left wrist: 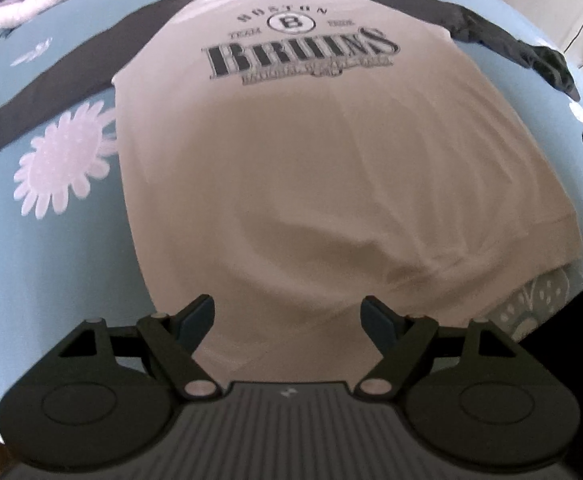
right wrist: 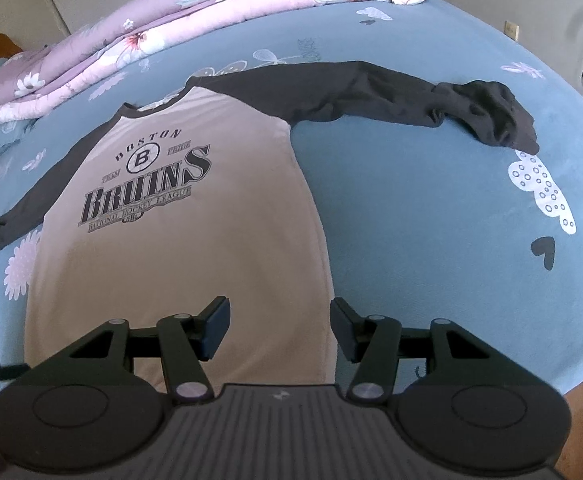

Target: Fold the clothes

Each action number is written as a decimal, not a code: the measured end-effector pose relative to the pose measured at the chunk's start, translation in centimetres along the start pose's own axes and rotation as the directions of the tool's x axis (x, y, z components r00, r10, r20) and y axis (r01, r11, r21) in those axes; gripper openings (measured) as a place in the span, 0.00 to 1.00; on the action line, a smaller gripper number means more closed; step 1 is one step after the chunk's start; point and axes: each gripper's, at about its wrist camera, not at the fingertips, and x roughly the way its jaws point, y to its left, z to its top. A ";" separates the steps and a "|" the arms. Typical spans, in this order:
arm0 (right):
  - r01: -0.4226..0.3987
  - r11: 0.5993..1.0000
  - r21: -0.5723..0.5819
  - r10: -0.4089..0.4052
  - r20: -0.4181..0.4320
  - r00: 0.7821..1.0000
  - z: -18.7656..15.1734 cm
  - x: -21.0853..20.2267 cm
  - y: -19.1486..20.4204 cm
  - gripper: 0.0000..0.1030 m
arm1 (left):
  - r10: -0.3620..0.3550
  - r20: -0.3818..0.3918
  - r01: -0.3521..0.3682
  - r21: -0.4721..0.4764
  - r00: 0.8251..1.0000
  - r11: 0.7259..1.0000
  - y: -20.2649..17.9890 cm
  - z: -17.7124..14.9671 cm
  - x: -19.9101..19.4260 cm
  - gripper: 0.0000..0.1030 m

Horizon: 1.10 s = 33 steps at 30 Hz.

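Now left gripper (left wrist: 289, 320) above shirt (left wrist: 311, 160) hem, fingers spread, right gripper (right wrist: 279, 326) likewise, released

Cream shirt (right wrist: 179, 264) with dark sleeves, dark print; blue bedsheet (right wrist: 431, 240), white flowers; pink floral quilt (right wrist: 211, 12).

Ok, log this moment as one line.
stage: pre-fold | shirt: flat on bed, sleeves spread | left gripper: open, empty | right gripper: open, over shirt's edge
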 end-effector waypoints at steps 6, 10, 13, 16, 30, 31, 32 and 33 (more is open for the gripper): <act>0.009 1.000 -0.016 -0.009 -0.003 1.000 0.1 -0.1 0.3 0.59 | 0.005 0.049 -0.002 -0.042 0.999 0.999 1.1 2.0 0.5 0.78; -0.004 1.000 -0.021 0.004 -0.007 1.000 0.0 0.2 0.1 0.59 | 0.006 0.075 0.003 -0.125 0.997 0.992 3.1 2.9 0.7 0.77; -0.065 0.998 -0.018 0.065 -0.013 0.998 -0.1 0.9 -0.2 0.59 | 0.004 0.083 0.010 -0.163 0.997 0.987 3.9 3.0 0.7 0.77; -0.138 0.990 -0.012 0.137 -0.050 0.989 -0.5 2.2 0.0 0.58 | -0.089 0.087 0.100 -0.136 0.992 0.986 3.1 2.6 0.3 0.77; -0.250 0.966 -0.065 0.233 -0.196 0.952 -2.2 6.3 4.2 0.58 | -0.138 -0.053 0.144 0.121 0.989 0.982 0.1 -3.0 1.0 0.78; -0.251 0.966 -0.061 0.235 -0.199 0.951 -2.2 6.5 4.1 0.58 | -0.149 -0.049 0.154 0.122 0.988 0.981 0.5 -3.2 0.8 0.78; -0.252 0.966 -0.058 0.236 -0.203 0.950 -2.3 6.6 4.1 0.58 | -0.159 -0.045 0.163 0.123 0.986 0.979 0.9 -3.4 0.6 0.78; -0.255 0.965 -0.059 0.238 -0.207 0.949 -2.3 6.7 4.2 0.58 | -0.167 -0.049 0.171 0.099 0.985 0.980 1.3 -3.2 0.5 0.78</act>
